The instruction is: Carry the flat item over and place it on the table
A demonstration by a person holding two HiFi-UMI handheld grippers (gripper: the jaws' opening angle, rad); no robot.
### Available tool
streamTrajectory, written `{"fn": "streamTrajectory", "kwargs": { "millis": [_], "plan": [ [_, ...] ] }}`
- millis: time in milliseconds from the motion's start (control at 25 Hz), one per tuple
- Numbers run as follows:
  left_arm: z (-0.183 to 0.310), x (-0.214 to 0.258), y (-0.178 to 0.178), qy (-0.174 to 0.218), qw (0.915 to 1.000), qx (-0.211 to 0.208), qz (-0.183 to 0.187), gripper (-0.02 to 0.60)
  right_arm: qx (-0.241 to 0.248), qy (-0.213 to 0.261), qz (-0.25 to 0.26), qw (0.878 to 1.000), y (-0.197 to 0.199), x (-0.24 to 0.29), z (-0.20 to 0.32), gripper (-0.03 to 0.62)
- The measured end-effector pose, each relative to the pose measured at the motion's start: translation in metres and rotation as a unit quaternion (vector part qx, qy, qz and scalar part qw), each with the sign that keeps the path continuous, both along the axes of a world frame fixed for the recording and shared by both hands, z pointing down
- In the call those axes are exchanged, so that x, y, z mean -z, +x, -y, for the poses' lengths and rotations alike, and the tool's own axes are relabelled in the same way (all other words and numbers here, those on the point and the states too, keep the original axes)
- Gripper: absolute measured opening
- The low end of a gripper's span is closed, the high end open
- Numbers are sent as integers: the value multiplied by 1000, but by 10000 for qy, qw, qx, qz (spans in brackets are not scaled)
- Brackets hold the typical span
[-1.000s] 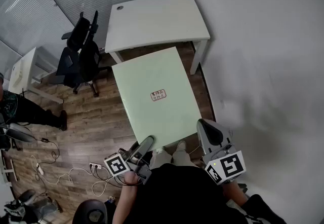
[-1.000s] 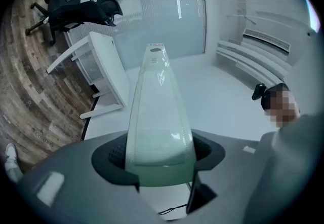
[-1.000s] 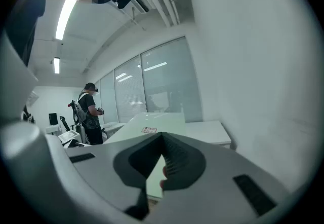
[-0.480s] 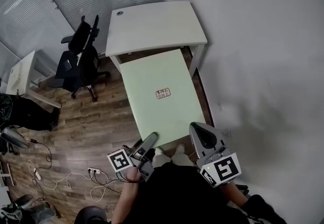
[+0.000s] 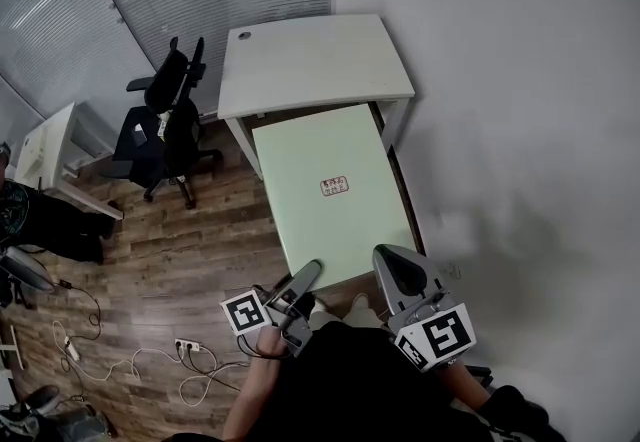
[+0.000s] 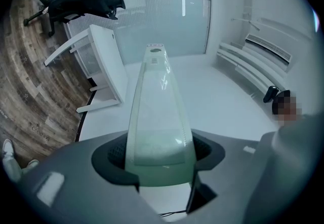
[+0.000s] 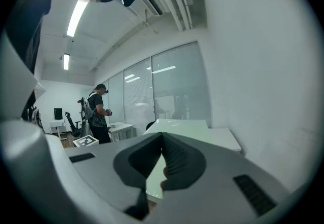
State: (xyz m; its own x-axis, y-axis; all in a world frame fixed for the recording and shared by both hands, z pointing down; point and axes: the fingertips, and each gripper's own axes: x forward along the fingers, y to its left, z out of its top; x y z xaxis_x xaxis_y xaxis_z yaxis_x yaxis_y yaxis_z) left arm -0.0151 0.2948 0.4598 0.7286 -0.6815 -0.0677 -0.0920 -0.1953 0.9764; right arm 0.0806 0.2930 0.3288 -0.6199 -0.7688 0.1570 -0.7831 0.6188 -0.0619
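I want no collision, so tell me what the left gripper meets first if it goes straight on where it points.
Probably the white rectangular desk: the left gripper is clamped on the pale green flat panel, whose far edge leads toward it. Height clearance is unclear.

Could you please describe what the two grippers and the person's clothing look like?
Both the left gripper and right gripper have smooth grey shells, dark ribbed pads inside the jaws, and a white cube with black square markers. The person wears a black top.
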Motion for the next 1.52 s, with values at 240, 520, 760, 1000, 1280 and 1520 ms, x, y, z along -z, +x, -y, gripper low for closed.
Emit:
{"fn": "streamTrajectory", "kwargs": {
  "millis": [240, 520, 760, 1000, 1280, 1520],
  "plan": [
    [-4, 0, -27, 53, 10000, 43, 34, 281, -31, 6, 49, 10000, -26, 0, 1, -2],
    [-5, -2, -53, 20, 9999, 124, -27, 281, 76, 33, 6, 10000, -55, 0, -4, -2],
    [5, -4, -57, 60, 9999, 89, -100, 281, -148, 32, 2, 9999, -45, -3, 1, -2],
    [10, -4, -58, 41, 9999, 28, -100, 281, -223, 104, 6, 9997, -42, -1, 9, -2],
    [18, -9, -62, 6, 10000, 80, -23, 281, -94, 153, 69, 9998, -50, -1, 18, -2],
    [17, -10, -61, 49, 10000, 51, -29, 281, -96, 179, 123, 9997, -53, -4, 16, -2]
  ]
}}
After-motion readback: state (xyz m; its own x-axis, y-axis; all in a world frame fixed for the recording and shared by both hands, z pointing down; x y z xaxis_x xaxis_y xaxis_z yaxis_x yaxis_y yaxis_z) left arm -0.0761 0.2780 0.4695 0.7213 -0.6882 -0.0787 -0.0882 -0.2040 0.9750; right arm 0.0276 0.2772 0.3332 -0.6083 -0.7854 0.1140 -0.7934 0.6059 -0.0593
